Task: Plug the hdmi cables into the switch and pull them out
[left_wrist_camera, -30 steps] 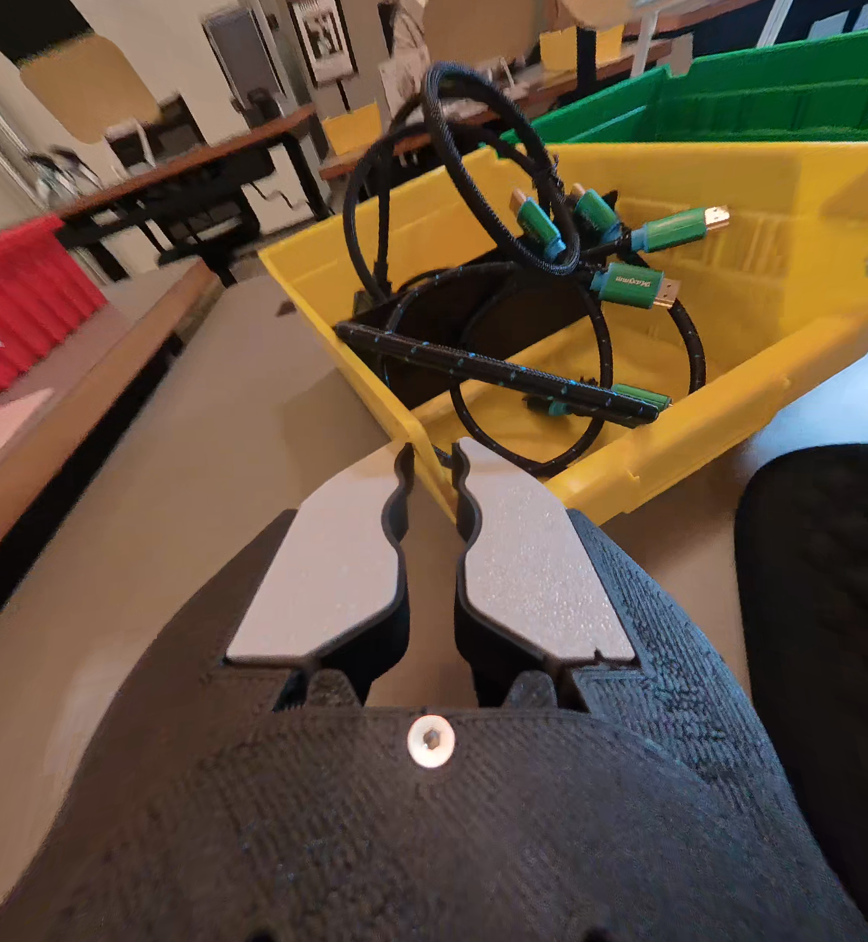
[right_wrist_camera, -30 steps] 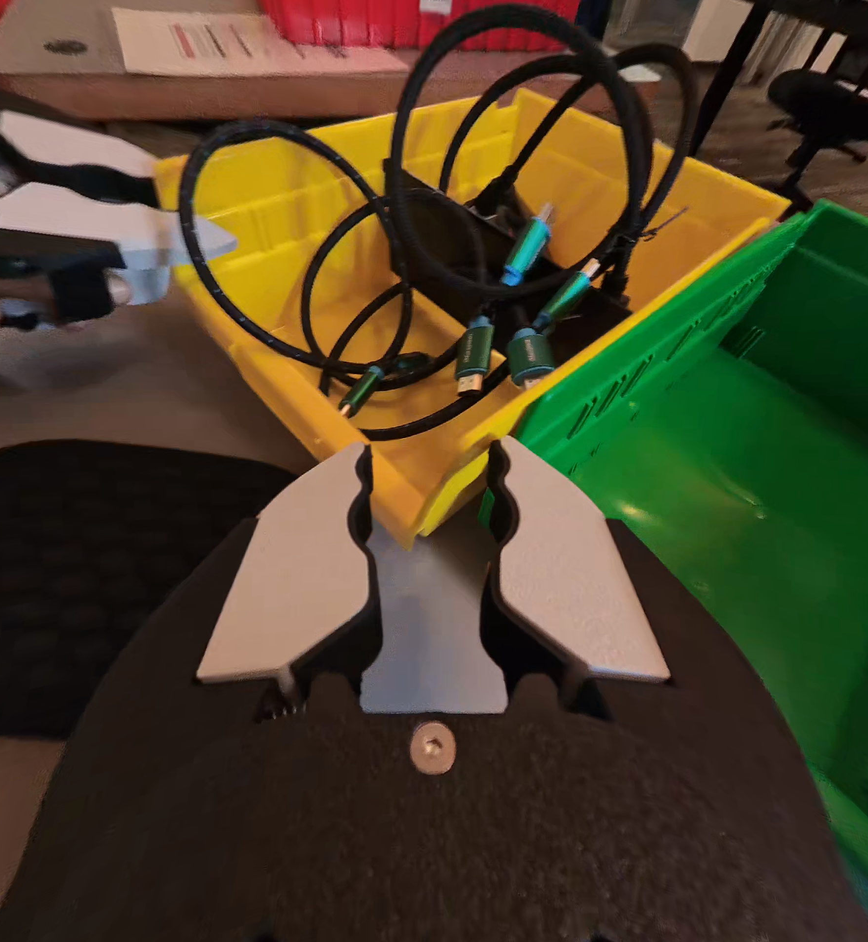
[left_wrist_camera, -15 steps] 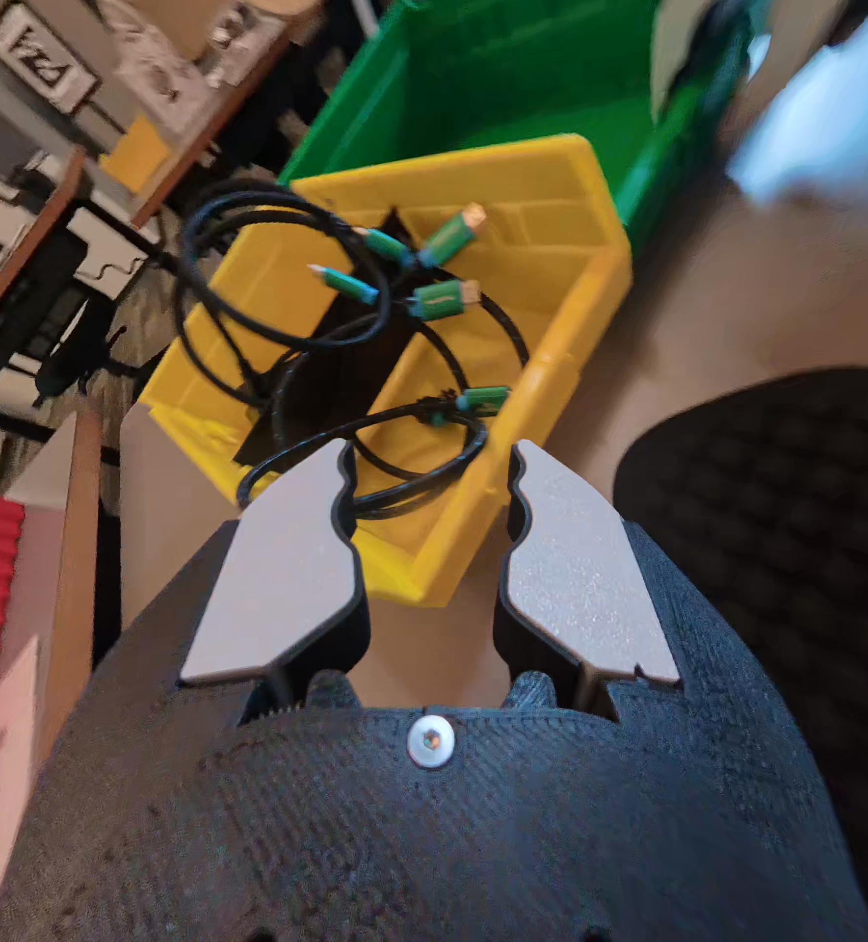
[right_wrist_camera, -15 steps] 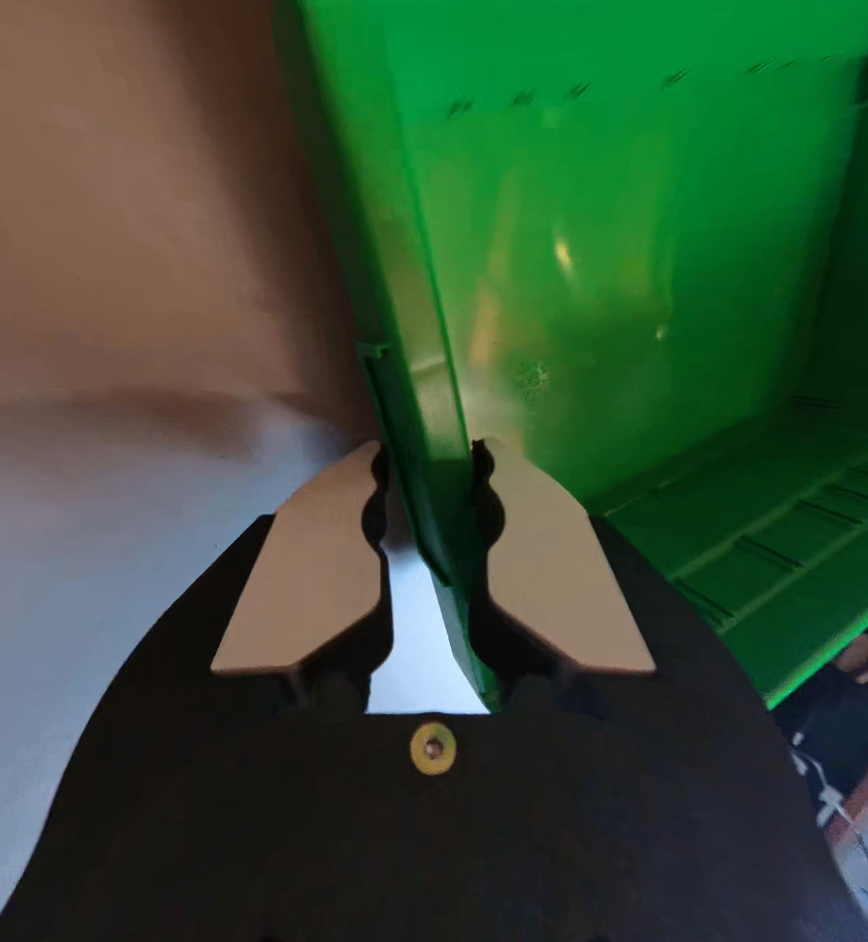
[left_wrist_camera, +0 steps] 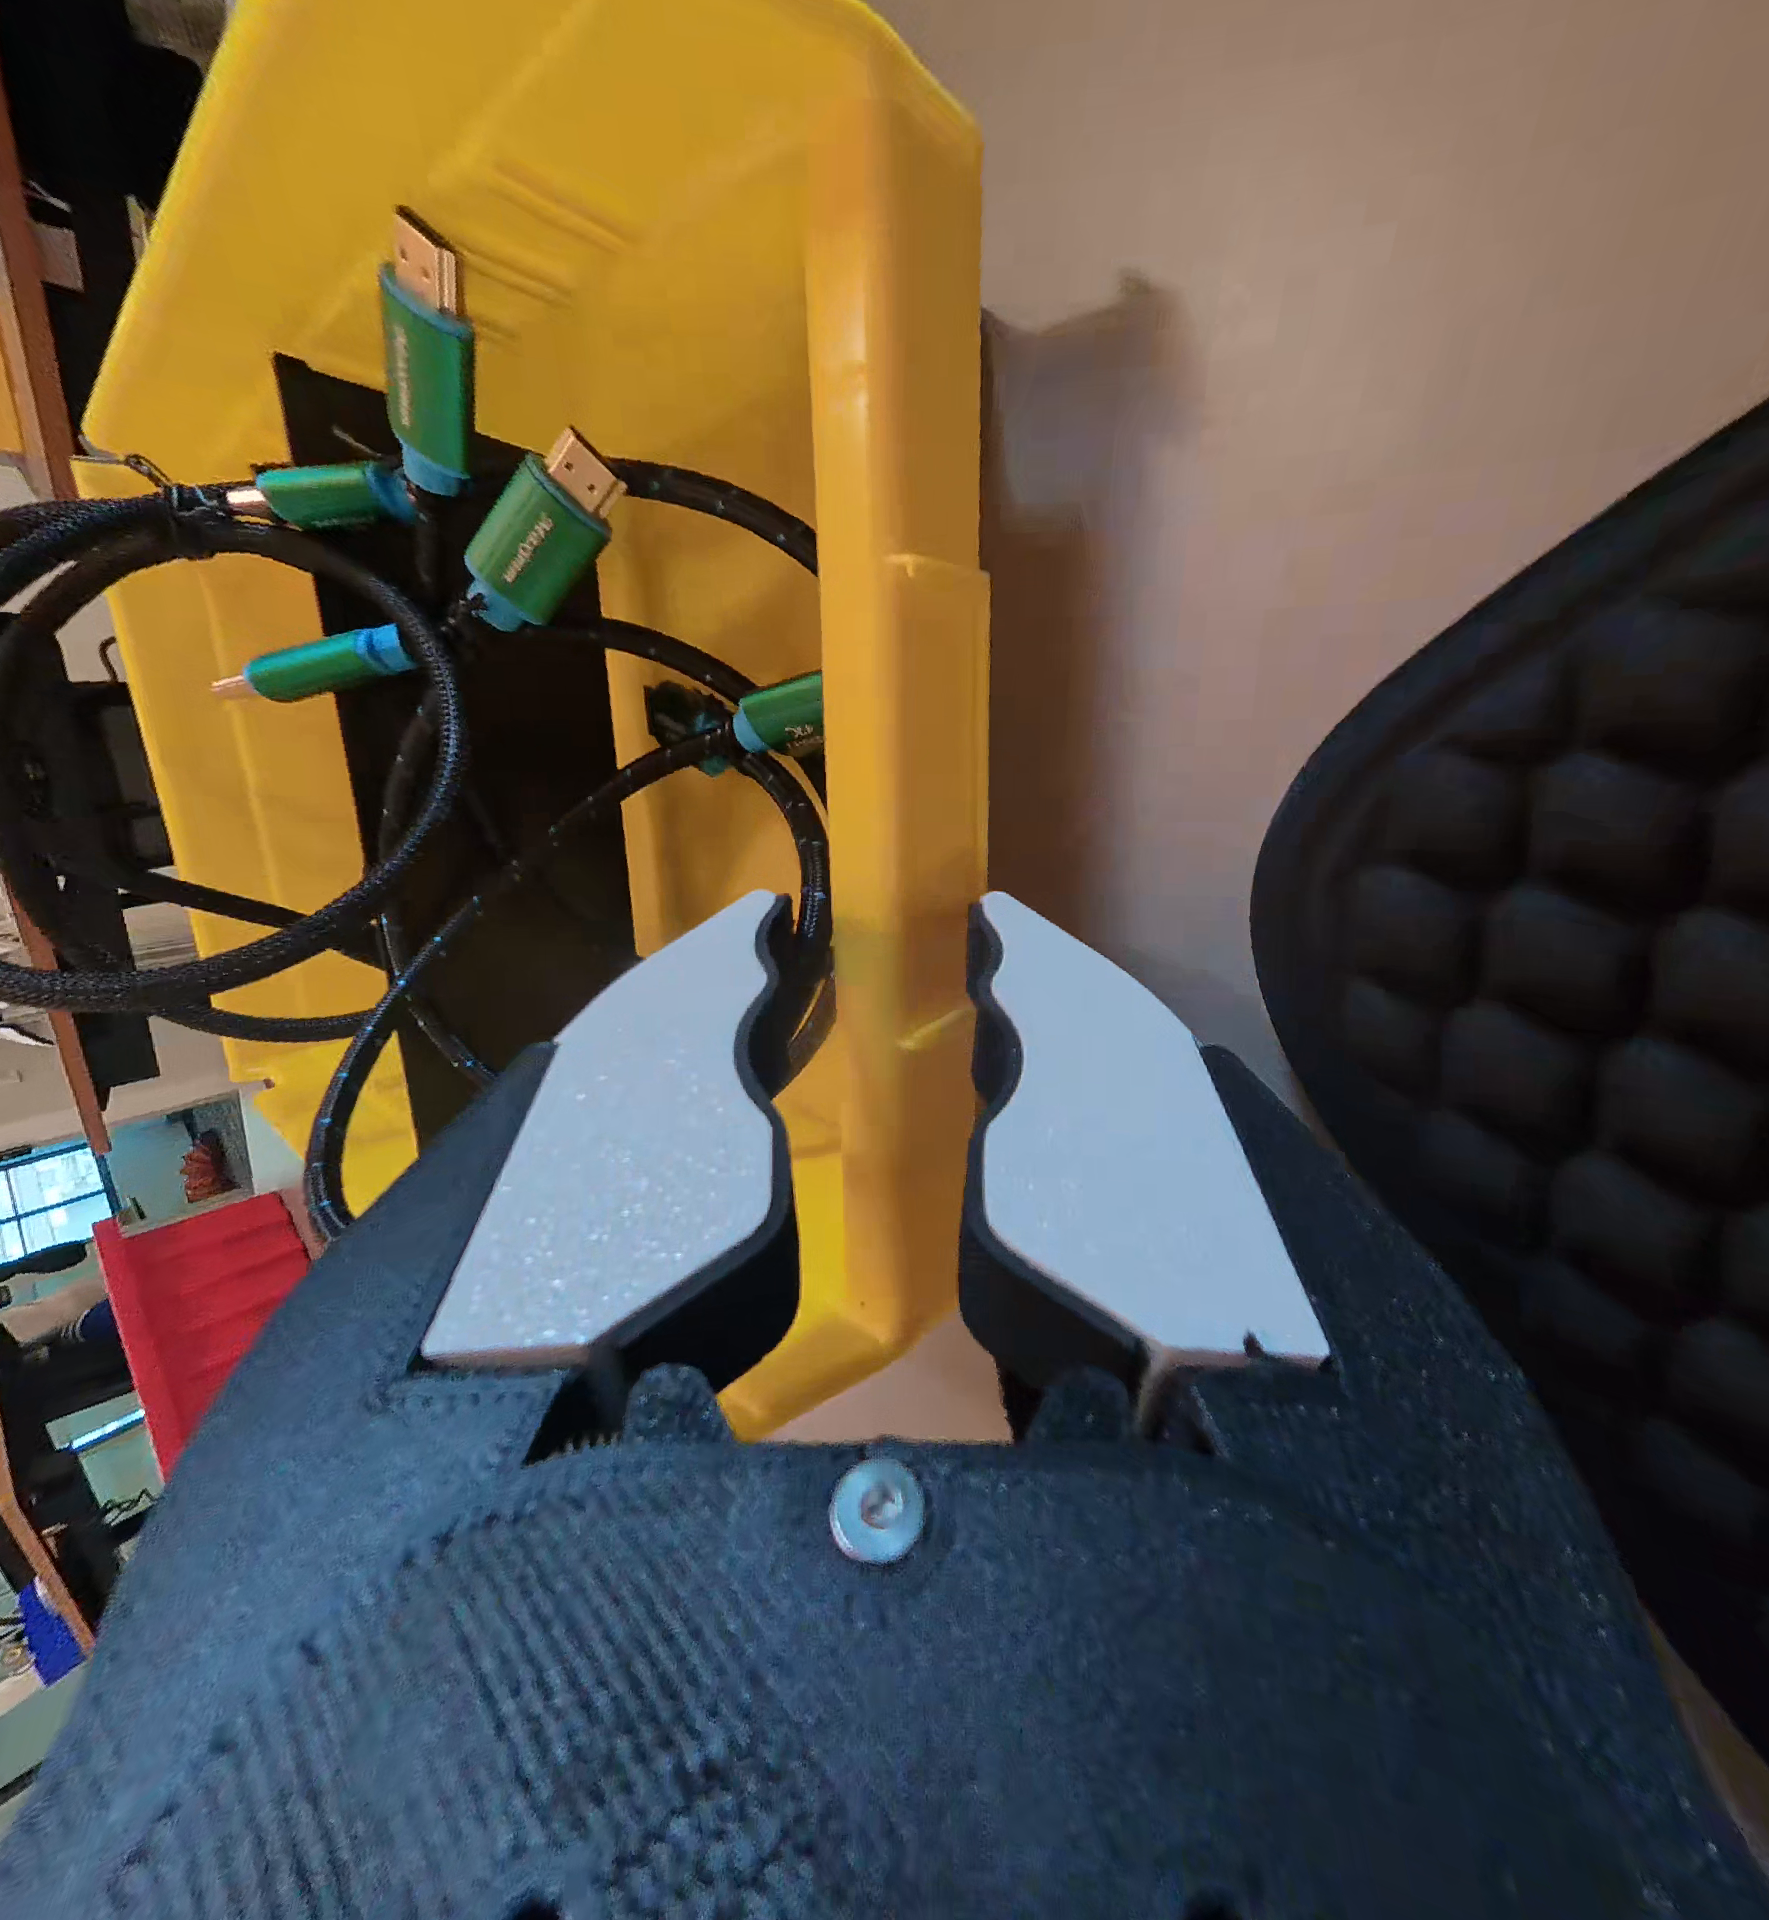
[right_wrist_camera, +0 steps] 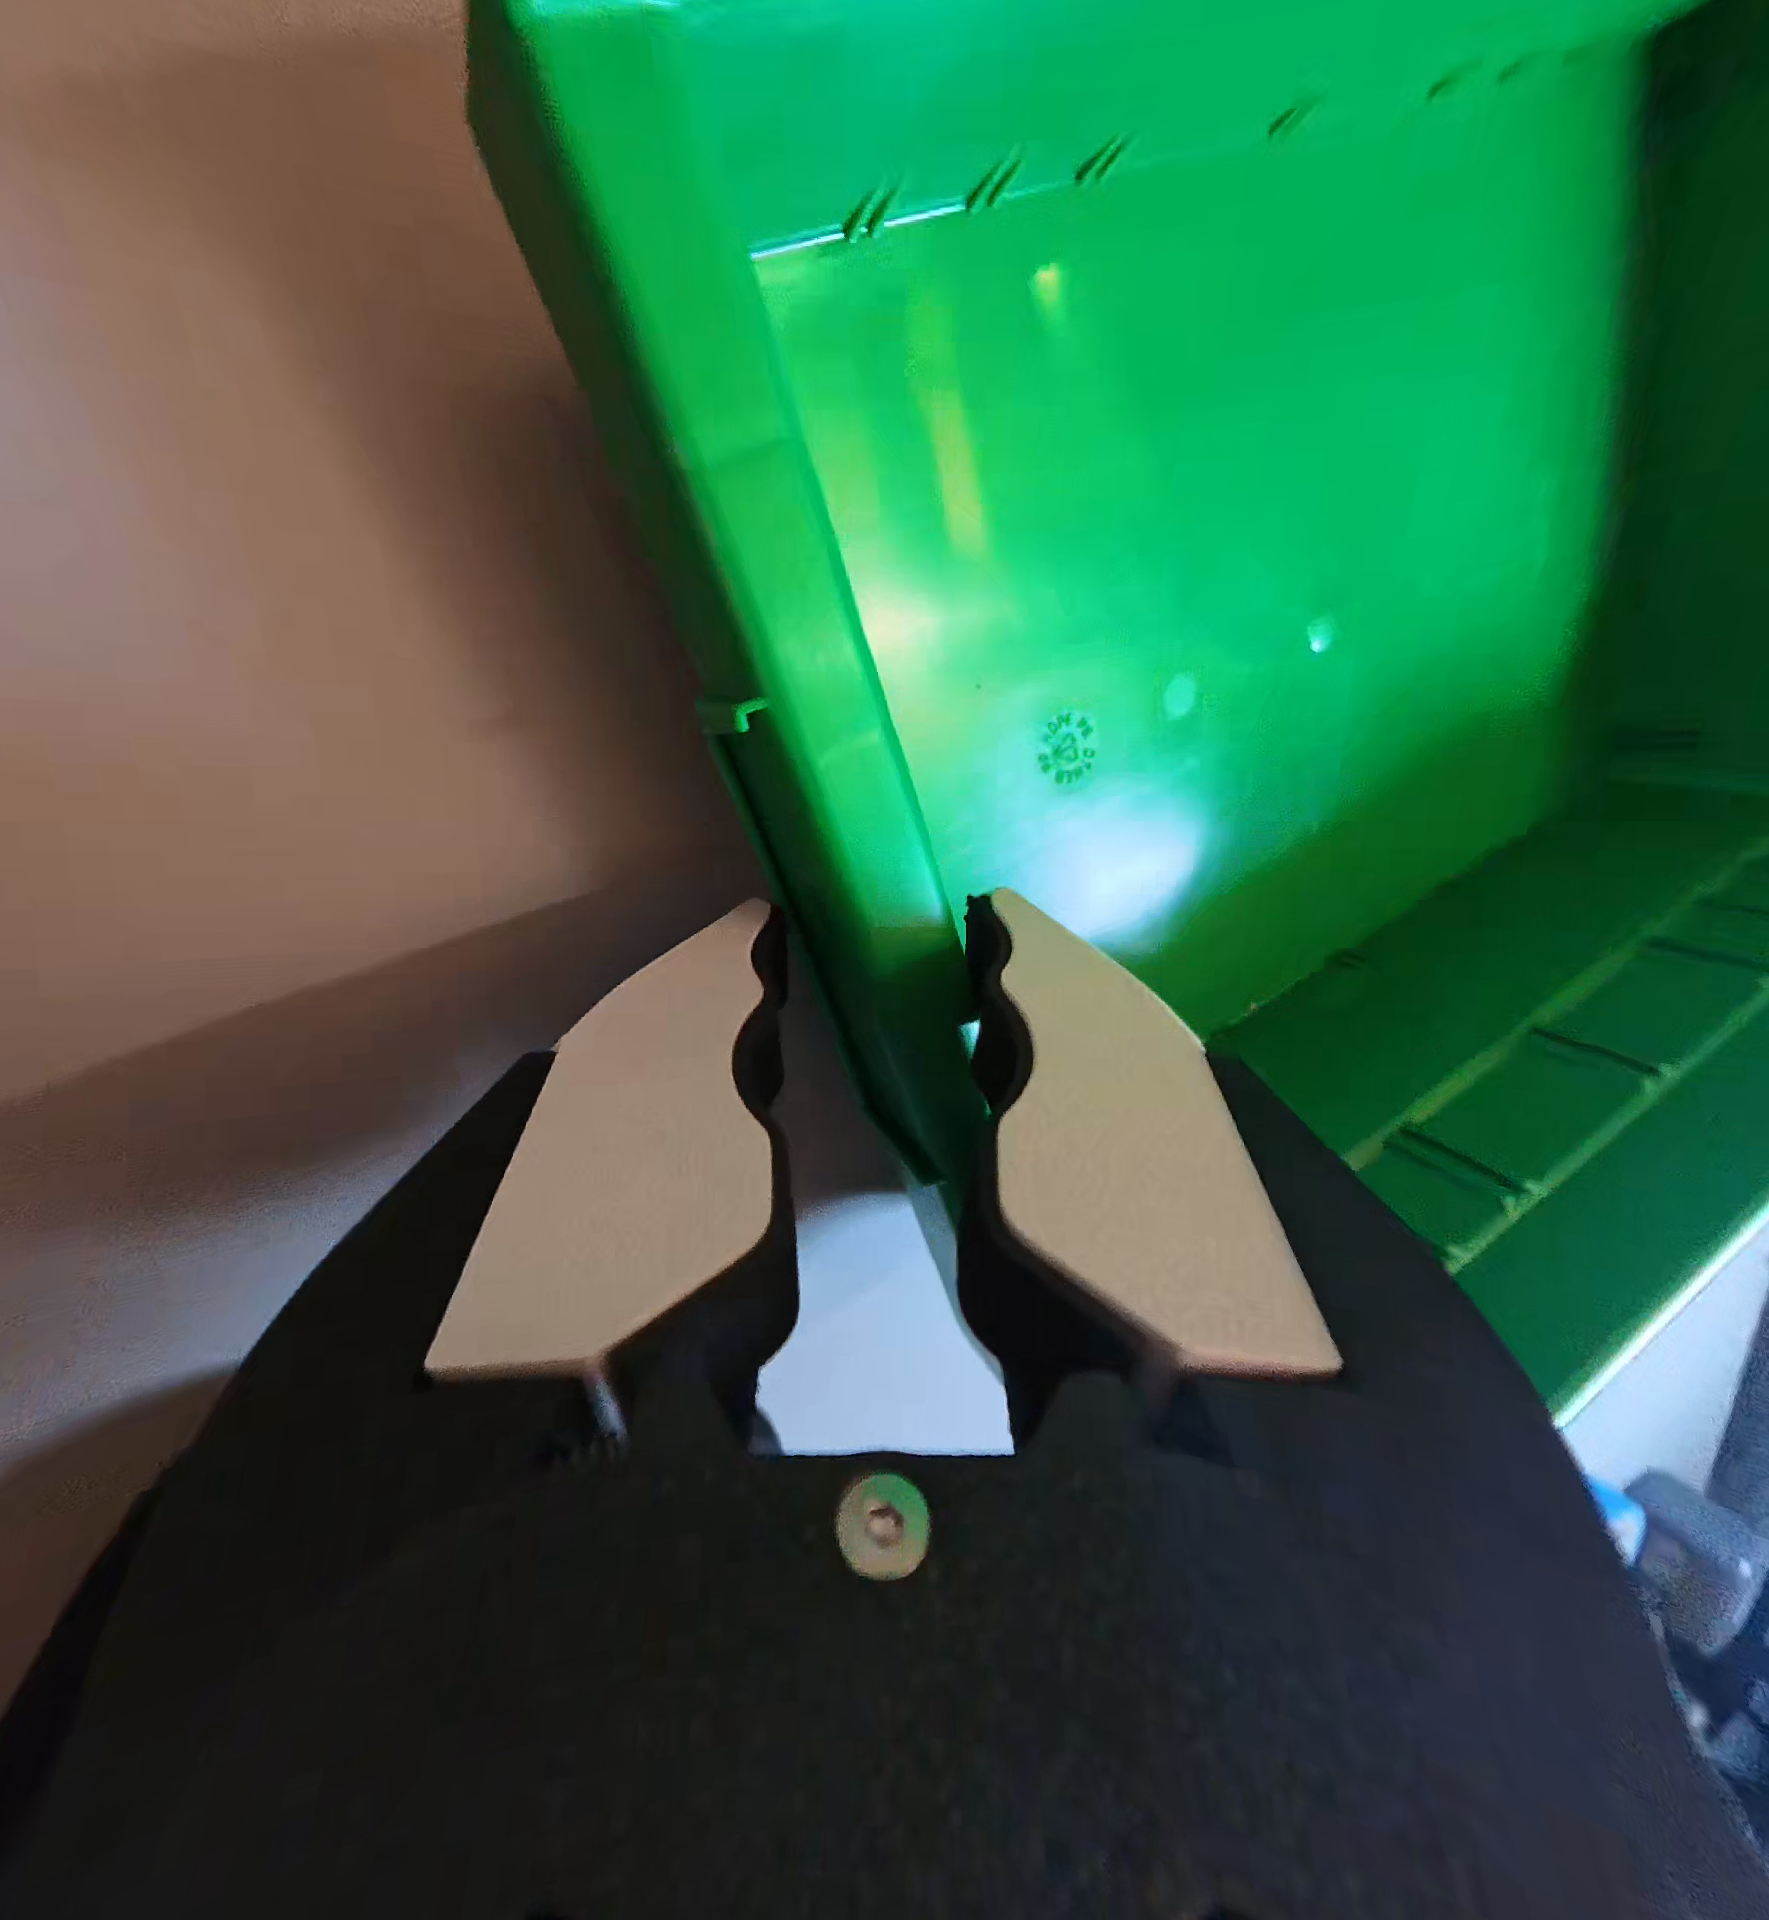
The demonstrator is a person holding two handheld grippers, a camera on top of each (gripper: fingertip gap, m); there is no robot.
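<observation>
A yellow bin (left_wrist_camera: 890, 416) holds a black switch (left_wrist_camera: 527, 935), black braided HDMI cables (left_wrist_camera: 423, 727) and their green plugs (left_wrist_camera: 537, 540), all loose. My left gripper (left_wrist_camera: 875, 914) is rolled on its side and shut on the yellow bin's long rim, one finger inside by a cable loop and one outside. My right gripper (right_wrist_camera: 875, 914) is shut on the side wall of an empty green bin (right_wrist_camera: 1275, 468), one finger outside and one inside. The yellow bin does not show in the right wrist view.
A black padded mat (left_wrist_camera: 1586, 935) lies on the tan table (left_wrist_camera: 1275, 312) right of the yellow bin. A red bin (left_wrist_camera: 194, 1309) and desks stand beyond the table edge. Tan table surface (right_wrist_camera: 236, 520) shows left of the green bin. One gripper's finger ends stand about 35 cm off the other's.
My left gripper has rolled sideways, moved onto the yellow bin's rim and closed on it. My right gripper left the yellow bin's corner, took the green bin's wall half a second ago, and has moved along it.
</observation>
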